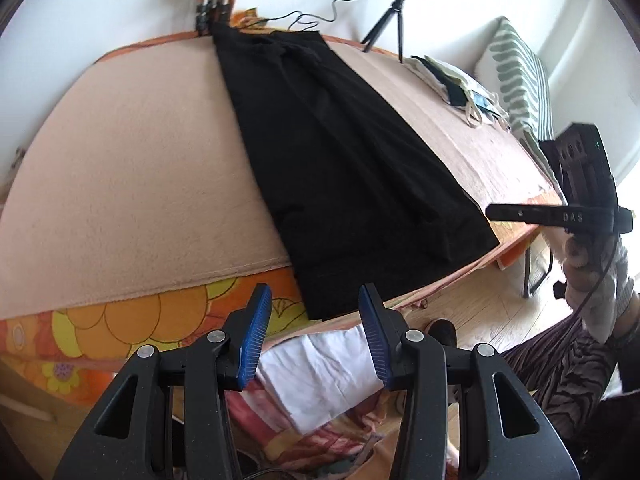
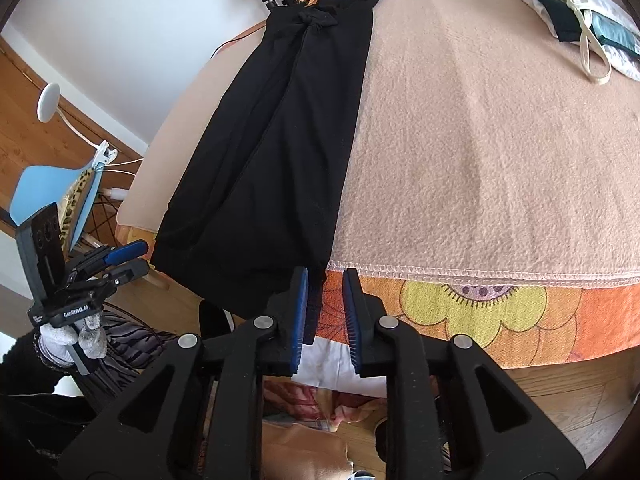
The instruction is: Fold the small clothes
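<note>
Black garment lies lengthwise on the pink blanket on the table, near hem overhanging the edge. Left gripper fingers spread, empty. Right gripper fingers part-spread around the hem corner, not clamped.

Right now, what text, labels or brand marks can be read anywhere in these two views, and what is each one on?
"DAS": pale letters on the black bar of the right gripper, seen from the left wrist view.
"GenROBOT.AI", roughly; small and partly blurred: on the black body of the left gripper, seen from the right wrist view.
A small white label beside it is too small to read.
</note>
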The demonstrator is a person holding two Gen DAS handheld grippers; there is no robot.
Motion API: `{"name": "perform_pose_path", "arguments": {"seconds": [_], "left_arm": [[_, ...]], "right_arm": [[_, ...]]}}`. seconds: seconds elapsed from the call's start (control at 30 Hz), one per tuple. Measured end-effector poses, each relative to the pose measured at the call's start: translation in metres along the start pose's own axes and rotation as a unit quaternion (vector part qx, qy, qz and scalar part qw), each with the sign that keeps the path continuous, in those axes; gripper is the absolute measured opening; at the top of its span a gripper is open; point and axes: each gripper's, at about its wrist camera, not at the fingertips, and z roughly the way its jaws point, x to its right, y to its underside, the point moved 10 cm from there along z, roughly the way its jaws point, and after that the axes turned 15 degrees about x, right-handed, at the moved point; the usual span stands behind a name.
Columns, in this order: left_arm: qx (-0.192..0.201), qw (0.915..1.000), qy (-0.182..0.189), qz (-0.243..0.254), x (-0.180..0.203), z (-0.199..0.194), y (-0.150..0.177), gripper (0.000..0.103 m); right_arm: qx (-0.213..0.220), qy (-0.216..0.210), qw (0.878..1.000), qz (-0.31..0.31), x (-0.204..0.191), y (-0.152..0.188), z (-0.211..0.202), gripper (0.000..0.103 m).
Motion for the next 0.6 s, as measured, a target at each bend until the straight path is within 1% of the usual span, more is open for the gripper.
{"name": "perform_pose_path", "arguments": {"seconds": [0.03,0.1,0.23,0.27,0.3,0.33,0.37,0.4,0.43,0.47,0.5,0.53,0.6], "left_arm": [[-0.003,0.9998,0.005,-0.019,-0.003,0.002,0.000,0.044],[-0.004,0.9994,0.012,-0.032,-0.002,0.006,0.001,0.044],[-0.012,0.9994,0.028,-0.017,0.012,0.015,0.007,0.044],[-0.005,0.9995,0.028,-0.011,0.015,0.015,0.005,0.042],[-0.010,0.9993,0.033,-0.009,0.017,0.017,0.006,0.041],[-0.006,0.9994,0.032,-0.010,0.017,0.017,0.003,0.040],[-0.006,0.9993,0.033,-0.014,0.017,0.018,0.002,0.037],[-0.005,0.9993,0.033,-0.015,0.017,0.019,0.002,0.020],[0.000,0.9996,0.028,-0.008,0.016,0.020,0.000,0.007],[0.006,0.9996,0.028,0.000,0.017,0.019,-0.001,0.007],[0.012,0.9995,0.028,0.005,0.018,0.017,-0.002,0.004],[0.020,0.9994,0.028,0.007,0.019,0.014,-0.004,0.004],[0.028,0.9991,0.031,0.002,0.018,0.007,-0.007,0.003]], "right_arm": [[-0.003,-0.005,1.000,0.002,-0.003,0.002,0.002,0.019],[-0.009,-0.013,1.000,-0.001,-0.008,0.005,0.004,0.019],[-0.018,-0.014,1.000,-0.008,-0.012,0.012,0.009,0.019],[-0.020,-0.013,1.000,-0.008,-0.012,0.014,0.010,0.019],[-0.018,-0.014,1.000,-0.008,-0.012,0.014,0.010,0.019],[-0.018,-0.015,1.000,-0.008,-0.012,0.014,0.010,0.019],[-0.017,-0.016,1.000,-0.007,-0.012,0.014,0.010,0.019],[-0.017,-0.018,1.000,-0.006,-0.013,0.014,0.011,0.019],[-0.016,-0.021,1.000,-0.003,-0.013,0.013,0.012,0.019],[-0.017,-0.027,0.999,0.004,-0.011,0.012,0.012,0.017],[-0.017,-0.033,0.999,0.012,-0.013,0.012,0.013,0.013],[-0.019,-0.037,0.999,0.018,-0.013,0.012,0.014,0.008],[-0.015,-0.037,0.999,0.021,-0.014,0.011,0.012,0.007]]}}
